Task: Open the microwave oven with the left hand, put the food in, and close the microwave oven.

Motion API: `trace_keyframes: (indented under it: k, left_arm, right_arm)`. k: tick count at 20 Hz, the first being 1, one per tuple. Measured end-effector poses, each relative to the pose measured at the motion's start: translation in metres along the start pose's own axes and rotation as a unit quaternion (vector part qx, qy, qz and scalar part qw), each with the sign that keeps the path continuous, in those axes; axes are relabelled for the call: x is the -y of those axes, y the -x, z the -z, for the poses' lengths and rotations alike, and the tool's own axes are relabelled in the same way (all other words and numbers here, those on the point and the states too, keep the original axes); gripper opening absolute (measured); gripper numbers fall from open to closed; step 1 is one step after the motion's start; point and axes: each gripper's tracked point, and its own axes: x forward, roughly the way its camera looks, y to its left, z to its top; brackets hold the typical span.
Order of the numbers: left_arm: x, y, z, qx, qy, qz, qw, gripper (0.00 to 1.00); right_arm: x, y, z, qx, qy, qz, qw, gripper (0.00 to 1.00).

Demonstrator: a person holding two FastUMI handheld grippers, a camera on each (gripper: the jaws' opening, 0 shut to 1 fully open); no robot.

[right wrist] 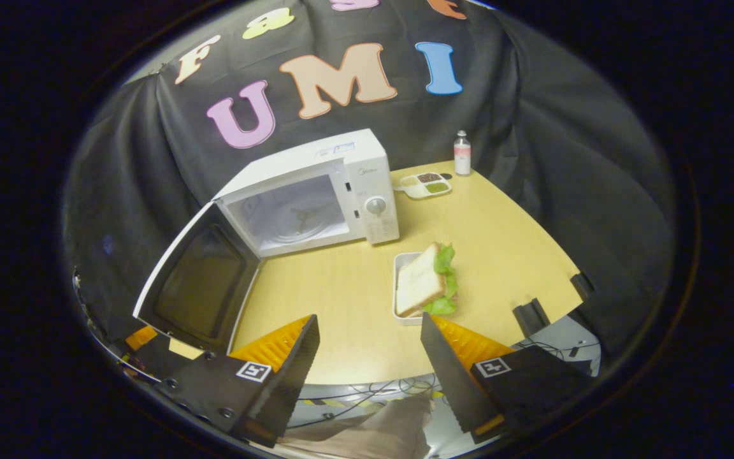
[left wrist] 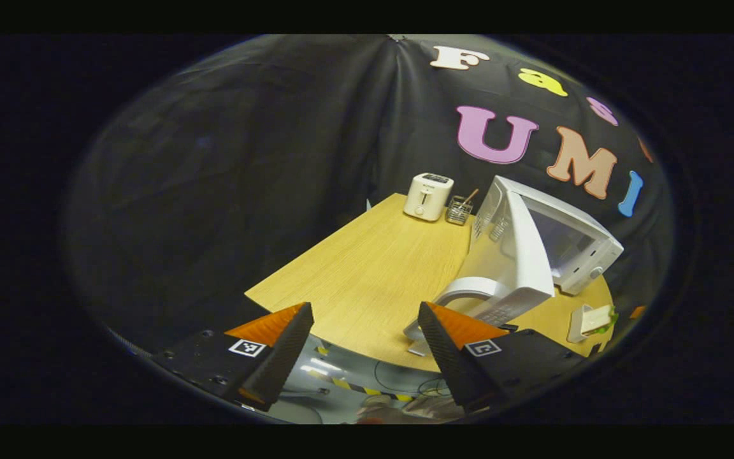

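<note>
A white microwave [right wrist: 341, 185] stands on the wooden table [right wrist: 354, 299] with its door [right wrist: 198, 284] swung wide open to the left and its cavity bare. A sandwich with lettuce [right wrist: 427, 280] lies on a small white tray in front of the microwave's control panel. My right gripper [right wrist: 370, 366] hovers open at the table's near edge, just short of the sandwich. In the left gripper view the microwave [left wrist: 558, 242] and its open door [left wrist: 520, 261] sit to the right, and my left gripper [left wrist: 364, 347] is open over the table's edge, beside the door.
A white toaster [left wrist: 428, 196] and a wire holder [left wrist: 459, 210] stand at the far end of the table. A small bottle [right wrist: 462, 153] and a divided dish [right wrist: 424, 185] sit behind the microwave's right side. Cables and striped tape lie on the floor below.
</note>
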Motion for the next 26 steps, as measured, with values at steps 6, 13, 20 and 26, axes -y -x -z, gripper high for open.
trace_keyframes:
  k: [6,13,20,26]
  left_arm:
    - [0.012,0.02,-0.013,0.028,0.012,-0.051,0.998,0.97]
    - [0.035,0.05,-0.027,0.06,0.037,-0.111,0.991,0.97]
    - [0.056,0.087,-0.053,0.131,0.065,-0.173,0.974,0.96]
    - [0.071,0.105,-0.062,0.153,0.074,-0.187,0.968,0.96]
  right_arm:
    - [0.039,-0.049,-0.015,-0.059,-0.019,-0.007,0.998,0.99]
    - [0.073,-0.118,-0.014,-0.154,-0.028,-0.028,0.987,1.0]
    - [0.09,-0.163,0.014,-0.241,-0.021,-0.041,0.969,0.99]
    - [0.082,-0.178,0.026,-0.275,-0.046,-0.075,0.957,0.63]
